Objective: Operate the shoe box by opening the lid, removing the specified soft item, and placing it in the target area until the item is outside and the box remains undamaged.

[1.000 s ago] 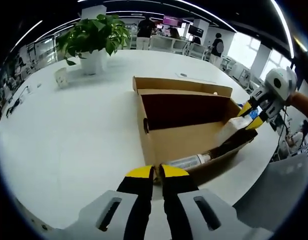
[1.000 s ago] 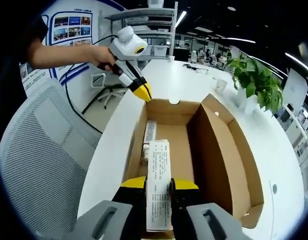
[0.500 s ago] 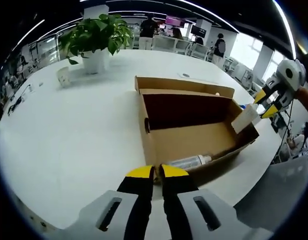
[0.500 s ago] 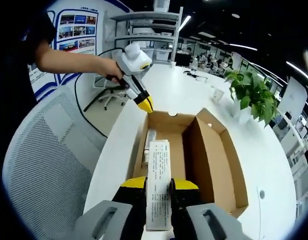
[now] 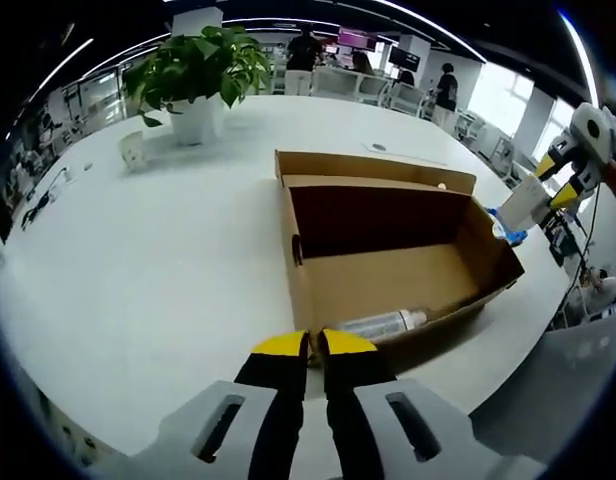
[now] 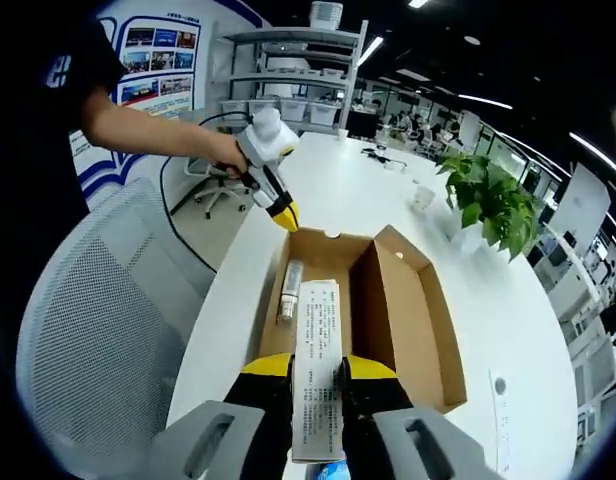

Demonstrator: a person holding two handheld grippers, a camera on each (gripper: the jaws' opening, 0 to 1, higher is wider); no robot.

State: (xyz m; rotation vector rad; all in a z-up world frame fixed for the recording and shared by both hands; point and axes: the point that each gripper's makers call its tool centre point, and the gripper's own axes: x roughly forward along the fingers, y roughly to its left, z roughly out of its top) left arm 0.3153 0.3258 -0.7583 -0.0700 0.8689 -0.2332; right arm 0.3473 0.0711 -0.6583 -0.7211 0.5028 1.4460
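On the white worktop (image 5: 138, 260) the open shoe box (image 5: 388, 255) lies with its lid folded back, a small tube (image 5: 378, 323) resting along its inner wall near the left claw (image 5: 315, 345), whose jaws are pressed together at the box's end. The right claw (image 6: 316, 368) pinches a flat white packet (image 6: 317, 350) printed with text, held above the box's other end and clear of it. A potted plant (image 5: 196, 75) and a paper cup (image 5: 133, 150) stand well apart from the box.
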